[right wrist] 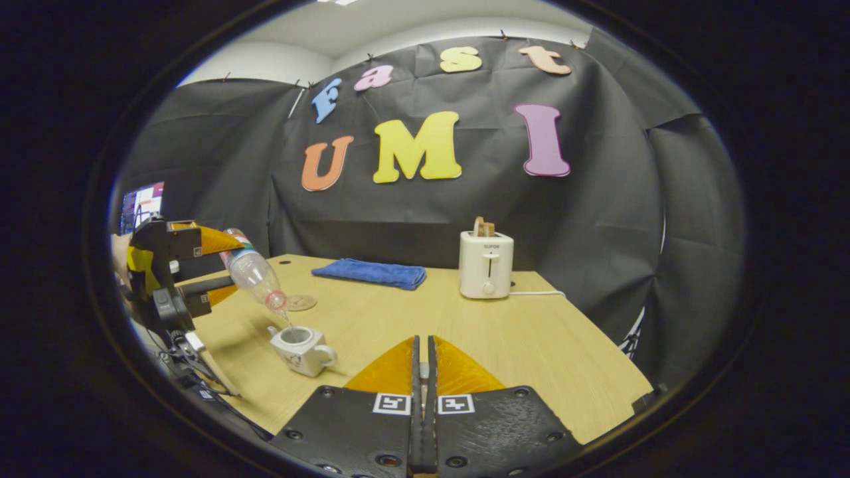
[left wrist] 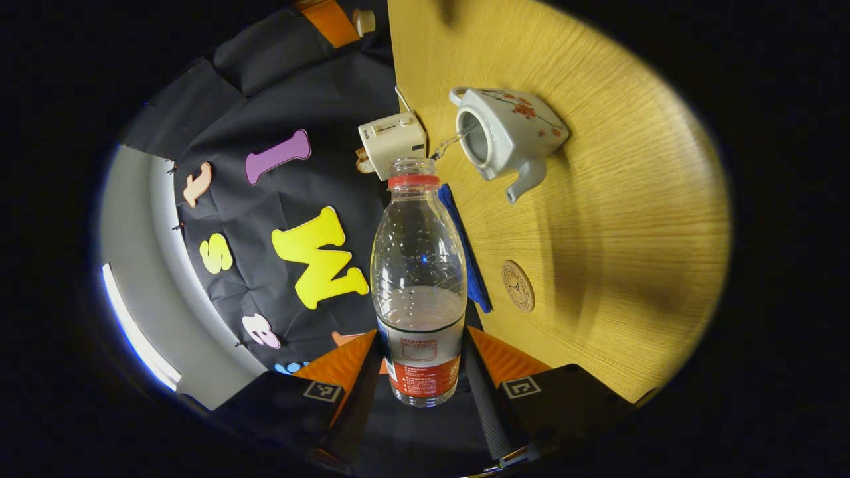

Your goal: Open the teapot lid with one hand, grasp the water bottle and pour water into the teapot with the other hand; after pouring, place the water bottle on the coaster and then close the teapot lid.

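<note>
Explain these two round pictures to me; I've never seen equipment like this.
No robot here: a person holds two-fingered tongs in each hand, with a camera riding on each. The left gripper view looks along the left tongs, which clamp a tilted water bottle pouring into the open teapot. The right gripper view looks along the right tongs, closed together, and takes in the pouring from across the wooden table. Also on the table: a round coaster, a blue cloth and a white toaster.

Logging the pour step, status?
Left hand-held gripper shut on bottle, tipped over teapot, water streaming in. Right hand-held gripper shut; lid between its fingers not discernible. Coaster bare.
</note>
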Available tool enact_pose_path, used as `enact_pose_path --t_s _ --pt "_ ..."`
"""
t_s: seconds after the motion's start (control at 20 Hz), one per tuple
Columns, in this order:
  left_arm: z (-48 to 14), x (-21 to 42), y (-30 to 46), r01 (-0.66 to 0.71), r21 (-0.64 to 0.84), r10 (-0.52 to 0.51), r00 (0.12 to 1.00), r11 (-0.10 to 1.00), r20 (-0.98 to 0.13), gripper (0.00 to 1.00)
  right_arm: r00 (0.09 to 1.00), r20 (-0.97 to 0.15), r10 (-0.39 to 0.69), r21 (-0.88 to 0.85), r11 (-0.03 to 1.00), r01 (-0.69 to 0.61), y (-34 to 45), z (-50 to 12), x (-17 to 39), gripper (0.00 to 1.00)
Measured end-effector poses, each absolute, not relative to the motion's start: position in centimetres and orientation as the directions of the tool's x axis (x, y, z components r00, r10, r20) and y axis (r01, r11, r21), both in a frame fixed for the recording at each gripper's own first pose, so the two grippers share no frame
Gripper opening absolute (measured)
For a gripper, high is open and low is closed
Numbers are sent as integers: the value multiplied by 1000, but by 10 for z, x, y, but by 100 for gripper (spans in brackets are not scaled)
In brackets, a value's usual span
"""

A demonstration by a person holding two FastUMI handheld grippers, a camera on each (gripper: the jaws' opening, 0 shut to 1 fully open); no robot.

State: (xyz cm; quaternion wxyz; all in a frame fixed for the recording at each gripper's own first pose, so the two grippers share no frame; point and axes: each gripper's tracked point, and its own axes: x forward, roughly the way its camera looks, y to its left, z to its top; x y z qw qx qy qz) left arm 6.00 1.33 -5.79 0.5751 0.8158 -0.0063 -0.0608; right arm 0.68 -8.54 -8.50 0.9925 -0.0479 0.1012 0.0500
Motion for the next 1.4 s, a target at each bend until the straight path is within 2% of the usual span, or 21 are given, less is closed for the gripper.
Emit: enact_pose_path --t_s 0.8,0.85,0.9,1.0,1.05,1.15,1.2,1.4 --pt "-40 57 -1 -20 873 -112 993 -487 -39 72 975 -205 91 -77 991 -109 -90 -88 5 0" --pt "-41 58 -2 -18 867 -110 993 -498 -42 76 974 -207 93 -76 991 -111 -89 -89 4 0" --pt "-40 57 -2 -18 862 -110 993 -507 -44 72 973 -208 95 -76 991 -113 -88 -90 5 0" --pt "-38 57 -2 -18 858 -106 993 -514 -43 76 973 -207 98 -74 991 -116 -88 -89 4 0" --pt "-38 57 -3 -18 857 -106 993 -516 -42 72 974 -206 99 -74 990 -116 -88 -89 4 0" --pt "-36 57 -5 -20 852 -107 993 -523 -42 76 974 -204 99 -74 990 -116 -88 -88 6 0" --pt "-35 57 -5 -23 849 -107 993 -527 -40 72 974 -205 101 -71 991 -117 -88 -90 5 0" --pt "-34 57 -5 -29 849 -109 993 -528 -34 72 972 -211 104 -69 990 -121 -87 -92 4 0"
